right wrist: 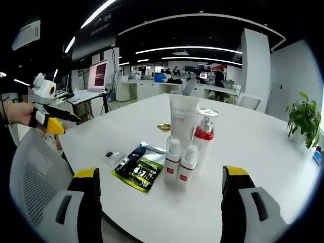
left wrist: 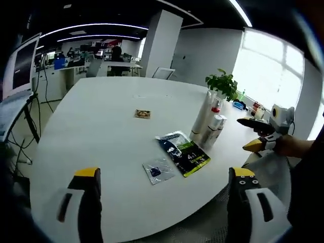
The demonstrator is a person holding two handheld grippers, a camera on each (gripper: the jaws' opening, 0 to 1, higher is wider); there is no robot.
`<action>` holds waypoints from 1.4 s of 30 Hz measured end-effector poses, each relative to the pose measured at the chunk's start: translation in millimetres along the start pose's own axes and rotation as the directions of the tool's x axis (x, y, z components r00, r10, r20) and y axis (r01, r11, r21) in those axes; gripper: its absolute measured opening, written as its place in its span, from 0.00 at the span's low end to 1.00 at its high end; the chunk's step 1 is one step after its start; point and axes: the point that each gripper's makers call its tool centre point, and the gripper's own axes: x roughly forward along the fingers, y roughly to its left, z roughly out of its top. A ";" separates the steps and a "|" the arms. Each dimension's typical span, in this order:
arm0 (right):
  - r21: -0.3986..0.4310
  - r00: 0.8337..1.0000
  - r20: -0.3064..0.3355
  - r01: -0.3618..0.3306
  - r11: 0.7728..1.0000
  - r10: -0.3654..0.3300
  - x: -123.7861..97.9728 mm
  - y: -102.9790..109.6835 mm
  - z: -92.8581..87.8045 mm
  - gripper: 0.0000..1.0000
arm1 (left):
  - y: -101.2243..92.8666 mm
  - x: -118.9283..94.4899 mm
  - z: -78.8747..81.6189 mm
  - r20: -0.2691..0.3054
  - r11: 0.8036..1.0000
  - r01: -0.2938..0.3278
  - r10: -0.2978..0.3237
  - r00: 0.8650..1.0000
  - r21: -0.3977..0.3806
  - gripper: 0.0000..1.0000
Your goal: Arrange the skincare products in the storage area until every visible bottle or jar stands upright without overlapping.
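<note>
From where I sit, the main hazard is the tight cluster: the tall white squeeze tube (right wrist: pixel 183 118), the clear pump bottle with the red collar (right wrist: pixel 204 132) and the two small clear bottles with red labels (right wrist: pixel 180 163) all stand upright and touching or nearly so on the white round surface (right wrist: pixel 263 152), so I judge that reaching for any one with spread fingers could knock a neighbour over, the tall tube soonest since it looks top-heavy. The dark and green flat sachet (right wrist: pixel 139 168) lies just beside the small bottles, its edge close to their bases, and dragging it could topple them; the small silvery sachet (right wrist: pixel 112 156) lies a little further out towards the surface edge and could be pushed off. A small brownish packet (right wrist: pixel 163 127) lies flat behind the group. My right gripper (right wrist: pixel 159 202) is released, its fingers wide apart and holding nothing, with the bottles ahead of it, between the fingertips in line but well short of contact. My left gripper (left wrist: pixel 162 195) is likewise released and empty, hovering over the near edge with the two sachets ahead and the bottles off to the right.
</note>
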 end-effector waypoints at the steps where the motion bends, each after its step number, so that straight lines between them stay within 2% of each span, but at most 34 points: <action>1: 0.005 1.000 0.002 0.002 1.000 -0.002 -0.4 -0.6 0.1 1.00 | 1.2 2.1 1.1 -0.002 1.000 -0.001 0.001 1.000 -0.003 0.98; 14: 0.023 1.000 -0.002 0.009 1.000 -0.009 -1.3 -2.5 -1.1 1.00 | 7.3 36.2 45.5 -0.014 0.998 -0.004 0.005 1.000 0.067 0.96; 18: 0.042 1.000 -0.001 0.015 0.999 -0.015 -1.0 -4.9 -1.7 1.00 | 13.6 51.5 53.8 -0.031 0.996 -0.007 0.010 0.999 0.090 0.96; 27: 0.030 0.999 -0.026 0.019 0.999 -0.019 1.8 -5.7 -6.2 1.00 | 30.0 86.5 71.3 -0.047 0.995 -0.023 0.028 0.998 0.097 0.95; 31: 0.032 0.999 -0.028 0.030 0.999 -0.029 1.7 -7.3 -6.4 1.00 | 30.5 101.1 74.9 -0.062 0.995 -0.017 0.023 0.998 0.103 0.94; 39: 0.046 0.997 -0.038 0.072 0.996 -0.070 0.2 -15.4 -8.4 1.00 | 39.2 160.9 83.5 -0.093 0.992 -0.032 0.043 0.995 0.119 0.92; 42: 0.051 0.996 -0.039 0.082 0.995 -0.080 0.0 -17.1 -8.8 1.00 | 35.7 176.9 84.5 -0.103 0.990 -0.036 0.050 0.993 0.135 0.90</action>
